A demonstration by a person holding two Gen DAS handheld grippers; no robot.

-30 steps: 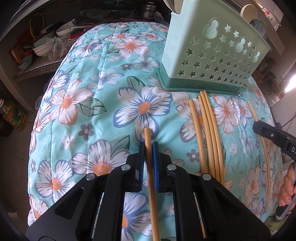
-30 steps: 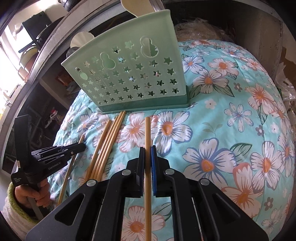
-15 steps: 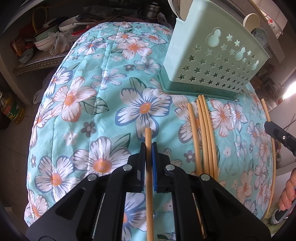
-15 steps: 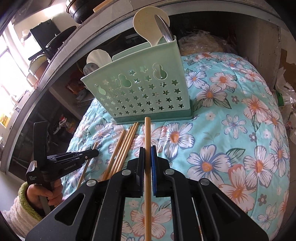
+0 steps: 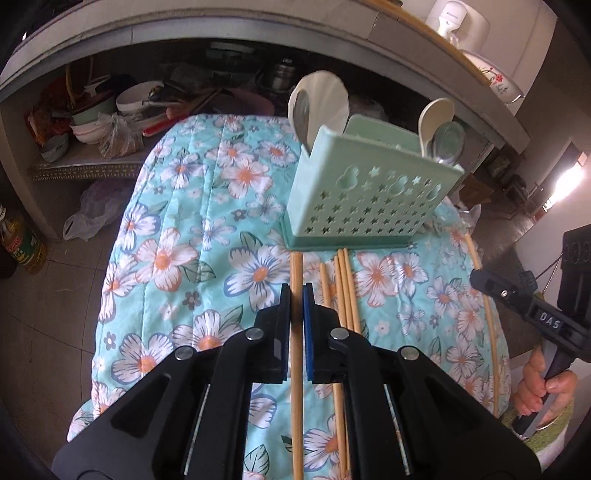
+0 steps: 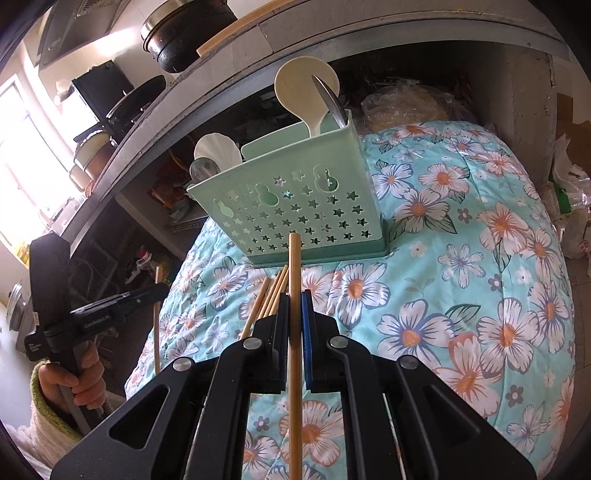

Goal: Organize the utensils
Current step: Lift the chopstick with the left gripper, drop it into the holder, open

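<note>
Quilted floral cloth (image 5: pixel 177 236) covers a rounded tabletop under a concrete shelf (image 5: pixel 110 29). Left claw (image 5: pixel 296 295) is clamped on a round bamboo chopstick (image 5: pixel 296 273), with loose chopsticks (image 5: pixel 345 284) lying just right of it on the cloth and a star-punched mint plastic holder (image 5: pixel 369 199) standing ahead with smooth spoons (image 5: pixel 319 99) in it. Right claw (image 6: pixel 295 301) is pinched on another chopstick (image 6: pixel 294 266), its tip before the holder's wall.

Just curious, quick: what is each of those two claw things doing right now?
Left gripper: closed, holding a chopstick.
Right gripper: closed, holding a second chopstick.
</note>
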